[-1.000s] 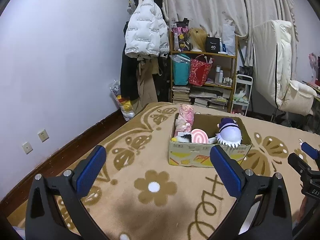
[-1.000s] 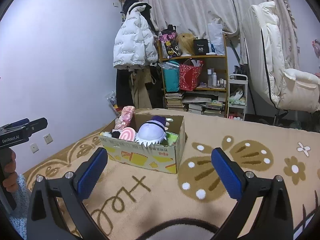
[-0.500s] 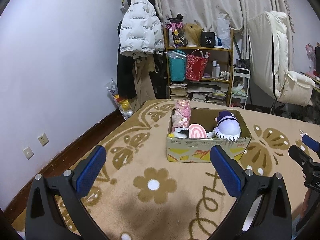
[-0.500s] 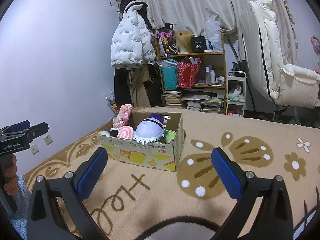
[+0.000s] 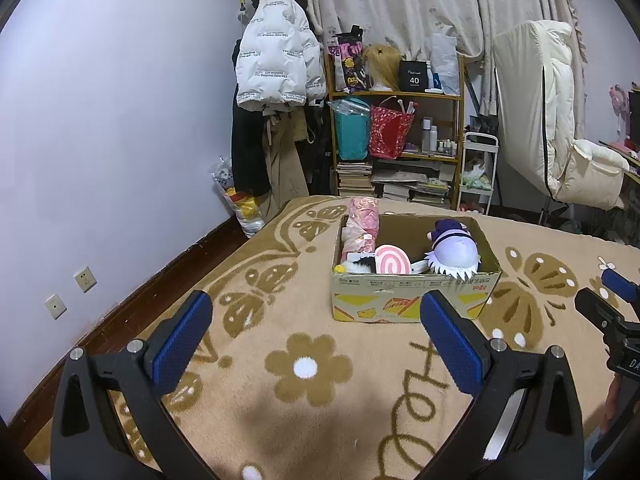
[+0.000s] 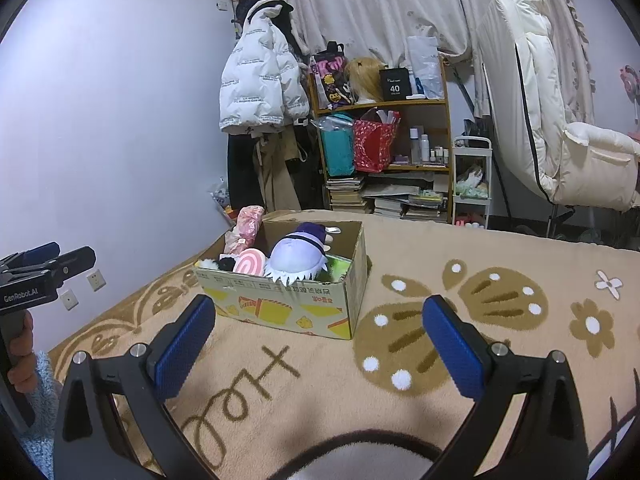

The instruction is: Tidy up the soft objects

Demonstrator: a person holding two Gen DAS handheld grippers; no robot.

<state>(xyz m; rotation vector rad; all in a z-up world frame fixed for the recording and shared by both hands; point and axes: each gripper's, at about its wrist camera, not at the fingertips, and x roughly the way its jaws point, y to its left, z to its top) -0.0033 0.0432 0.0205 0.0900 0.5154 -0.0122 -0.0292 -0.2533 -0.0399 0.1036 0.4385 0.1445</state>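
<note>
While a tan blanket (image 5: pixel 280 408) patterned with brown flowers and butterflies covered the bed, a cardboard box (image 5: pixel 412 298) sat on it toward the far edge, nearer the left wall than the right side. Beyond the bed stood a wooden shelf (image 5: pixel 400 152) stacked with books and bags, a white puffer jacket (image 5: pixel 276 64) hanging to its left and a cream padded chair (image 5: pixel 560 128) to its right.

Inside the box, a purple-and-white plush doll (image 5: pixel 454 254) lay against the near right corner, its white fringe spilling over the front rim. A pink wrapped bundle (image 5: pixel 360 228) leaned upright along the left wall of the box. Between them, at the near rim, sat a round pink swirl plush (image 5: pixel 392 266), with a small black-and-white plush (image 5: pixel 360 266) just beside it on the left.

From the left wrist view, the left gripper (image 5: pixel 316 340) hung above the blanket, short of the box, its blue-padded jaws spread wide and holding nothing. From the right wrist view, the right gripper (image 6: pixel 320 344) hovered likewise over the blanket, jaws spread wide and bare, with the box ahead between them and slightly to the left. At that view's left edge, a hand (image 6: pixel 20 356) gripped the handle of the left gripper.
</note>
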